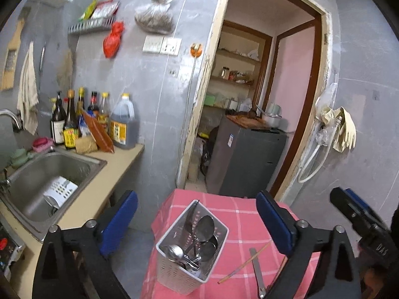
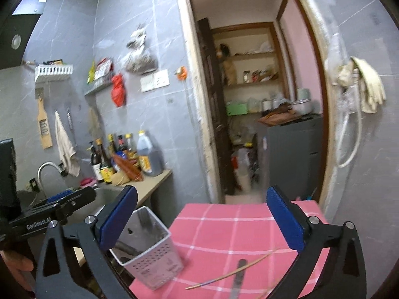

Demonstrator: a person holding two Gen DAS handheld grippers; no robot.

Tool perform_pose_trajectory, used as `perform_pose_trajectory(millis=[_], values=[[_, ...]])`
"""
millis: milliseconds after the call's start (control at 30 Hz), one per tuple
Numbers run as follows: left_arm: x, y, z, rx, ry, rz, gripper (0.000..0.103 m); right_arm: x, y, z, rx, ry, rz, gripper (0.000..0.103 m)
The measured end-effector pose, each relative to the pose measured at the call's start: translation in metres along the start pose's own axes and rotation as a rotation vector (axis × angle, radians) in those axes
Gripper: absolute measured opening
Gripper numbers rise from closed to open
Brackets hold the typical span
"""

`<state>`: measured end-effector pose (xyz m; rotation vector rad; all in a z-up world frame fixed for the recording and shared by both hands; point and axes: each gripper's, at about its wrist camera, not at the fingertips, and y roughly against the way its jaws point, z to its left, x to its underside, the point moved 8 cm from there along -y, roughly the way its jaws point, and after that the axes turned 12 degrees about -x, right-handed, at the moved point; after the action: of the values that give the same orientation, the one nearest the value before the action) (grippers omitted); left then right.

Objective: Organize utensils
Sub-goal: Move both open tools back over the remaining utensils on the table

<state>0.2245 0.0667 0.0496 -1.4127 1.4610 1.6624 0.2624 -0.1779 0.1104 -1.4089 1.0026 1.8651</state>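
Hovered over the pink-checked table [image 1: 239, 211] with the left gripper [image 1: 197, 221] spread wide, holding nothing. Right gripper [image 2: 202, 221] likewise wide apart and empty. White caddy [image 1: 189, 256] upright near the table's left edge, spoons [image 1: 199, 234] inside. Beside it, flat on the cloth: one chopstick [image 2: 229, 274] crossing a metal utensil [image 1: 258, 274].

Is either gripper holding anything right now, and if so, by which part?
Nothing is held. The left gripper and right gripper are both open, with the chopstick and metal utensil lying loose on the tablecloth.
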Motion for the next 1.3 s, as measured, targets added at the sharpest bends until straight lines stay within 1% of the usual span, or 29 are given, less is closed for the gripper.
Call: perform_pose_trajectory(millis=[67, 200, 367, 467, 633, 800, 1000, 1167, 1300], values=[[0.003, 0.009, -0.009, -0.005, -0.022, -0.022, 0.1, 0.002, 0.013, -0.01, 0.03, -0.005, -0.006, 0.102], [0.011, 0.024, -0.026, 0.017, -0.056, -0.043, 0.101, 0.004, 0.035, -0.023, 0.07, -0.01, -0.012, 0.102], [0.023, 0.044, -0.049, 0.049, -0.09, -0.073, 0.101, 0.005, 0.066, -0.037, 0.119, 0.016, -0.033, 0.102], [0.032, 0.049, -0.06, 0.065, -0.107, -0.071, 0.101, 0.011, 0.082, -0.045, 0.147, 0.021, -0.03, 0.102], [0.054, 0.053, -0.074, 0.073, -0.137, -0.049, 0.101, 0.033, 0.099, -0.061, 0.181, -0.004, 0.012, 0.102], [0.08, 0.053, -0.081, 0.086, -0.157, 0.003, 0.101, 0.063, 0.106, -0.075, 0.199, -0.035, 0.071, 0.102], [0.116, 0.049, -0.087, 0.103, -0.183, 0.089, 0.101, 0.1, 0.106, -0.093, 0.202, -0.078, 0.142, 0.102], [0.143, 0.04, -0.093, 0.113, -0.216, 0.159, 0.101, 0.133, 0.102, -0.108, 0.194, -0.129, 0.204, 0.102], [0.163, 0.03, -0.098, 0.121, -0.228, 0.216, 0.101, 0.158, 0.095, -0.122, 0.168, -0.191, 0.254, 0.102]])
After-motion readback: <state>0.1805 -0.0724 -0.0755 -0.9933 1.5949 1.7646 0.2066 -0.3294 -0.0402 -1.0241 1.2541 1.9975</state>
